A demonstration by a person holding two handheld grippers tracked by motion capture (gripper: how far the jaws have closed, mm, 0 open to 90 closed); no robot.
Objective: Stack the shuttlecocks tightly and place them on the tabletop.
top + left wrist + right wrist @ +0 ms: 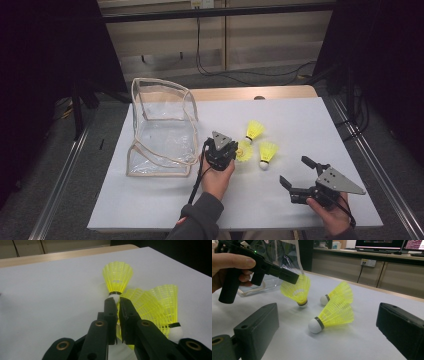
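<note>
Three yellow shuttlecocks with white cork tips are on the white table top. My left gripper is shut on the skirt rim of one shuttlecock, which hangs cork down just at the surface. In the left gripper view the jaws pinch that yellow skirt. A second shuttlecock lies just beyond and a third lies to the right. My right gripper rests near the front right, open, its fingers wide on either side of the nearest lying shuttlecock without touching it.
A clear plastic bag with beige trim and handles stands open at the table's left, close behind my left hand. The wooden table edge runs along the back. Cables lie on the floor beyond it.
</note>
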